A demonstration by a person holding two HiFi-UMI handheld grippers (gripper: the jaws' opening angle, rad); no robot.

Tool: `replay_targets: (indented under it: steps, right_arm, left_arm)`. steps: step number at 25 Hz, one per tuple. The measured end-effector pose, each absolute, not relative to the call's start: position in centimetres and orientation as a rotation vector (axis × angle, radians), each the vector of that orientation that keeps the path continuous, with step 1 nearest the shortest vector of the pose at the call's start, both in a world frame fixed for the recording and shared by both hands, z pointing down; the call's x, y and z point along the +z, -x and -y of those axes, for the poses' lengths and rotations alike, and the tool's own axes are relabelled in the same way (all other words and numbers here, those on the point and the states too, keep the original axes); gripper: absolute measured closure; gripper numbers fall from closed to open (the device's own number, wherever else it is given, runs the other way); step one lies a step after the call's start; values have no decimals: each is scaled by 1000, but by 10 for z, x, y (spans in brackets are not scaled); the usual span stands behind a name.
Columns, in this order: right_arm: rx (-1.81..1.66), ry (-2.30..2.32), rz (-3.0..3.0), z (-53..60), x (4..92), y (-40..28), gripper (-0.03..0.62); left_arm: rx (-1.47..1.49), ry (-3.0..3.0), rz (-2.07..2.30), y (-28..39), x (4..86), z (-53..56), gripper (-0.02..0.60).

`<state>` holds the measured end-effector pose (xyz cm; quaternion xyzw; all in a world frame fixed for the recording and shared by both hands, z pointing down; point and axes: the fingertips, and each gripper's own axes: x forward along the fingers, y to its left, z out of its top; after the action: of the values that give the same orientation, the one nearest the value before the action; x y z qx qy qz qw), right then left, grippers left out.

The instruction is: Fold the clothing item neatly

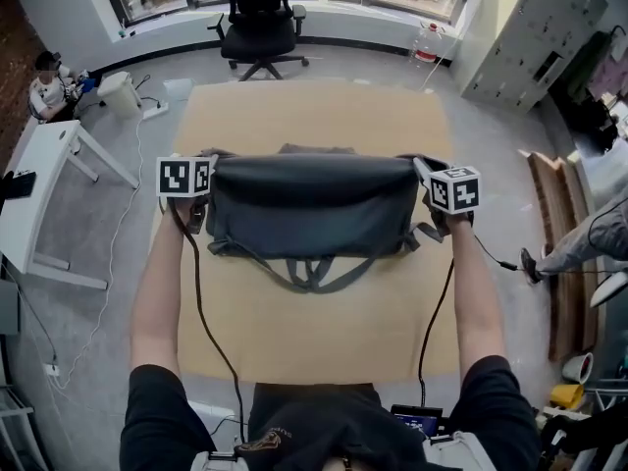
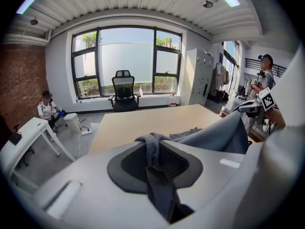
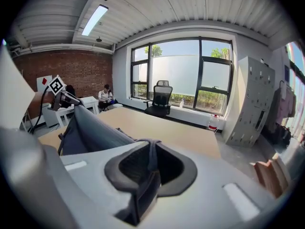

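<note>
A dark grey garment point(image 1: 312, 212) with dangling straps hangs stretched between my two grippers above the tan table point(image 1: 314, 116). Its far part rests on the tabletop. My left gripper point(image 1: 199, 196) is shut on the garment's left corner, and in the left gripper view the grey cloth point(image 2: 153, 152) is pinched between the jaws. My right gripper point(image 1: 429, 192) is shut on the right corner, where the right gripper view shows a fold of cloth point(image 3: 151, 165) clamped between the jaws. The straps point(image 1: 312, 271) droop toward me below the garment.
A black office chair point(image 1: 258, 20) stands beyond the table's far edge. A white desk point(image 1: 44, 180) is at the left, with a seated person point(image 1: 46, 84) behind it. Wooden boards point(image 1: 556, 248) and another person's leg point(image 1: 579, 243) are at the right. Grey lockers point(image 1: 535, 37) stand at the back right.
</note>
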<state>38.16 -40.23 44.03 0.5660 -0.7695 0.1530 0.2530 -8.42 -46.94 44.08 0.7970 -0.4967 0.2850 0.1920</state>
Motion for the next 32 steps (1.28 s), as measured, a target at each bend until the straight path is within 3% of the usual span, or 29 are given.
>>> replay_targets:
  steps: [11,22,25,28,32]
  right_arm:
    - [505,-1498,1915,494,542,-387,553]
    - [458,-1446,1808,523,612,-392,549]
    - [412,-1478,1778,525,619,-395,520]
    - [393,-1537,1777,525,613,-403,389]
    - [407,-1573,1833,522,580,-406,365]
  left_arm:
    - [888,-2165,1320,77,549,564,515]
    - [1053,-2144,1378,69,615,593,507]
    - [988,-2184,1337,66,617,594,501]
    - [889,-2242,1303,70,600,592,467]
    - [728,-2344,1257,66,567,584,328]
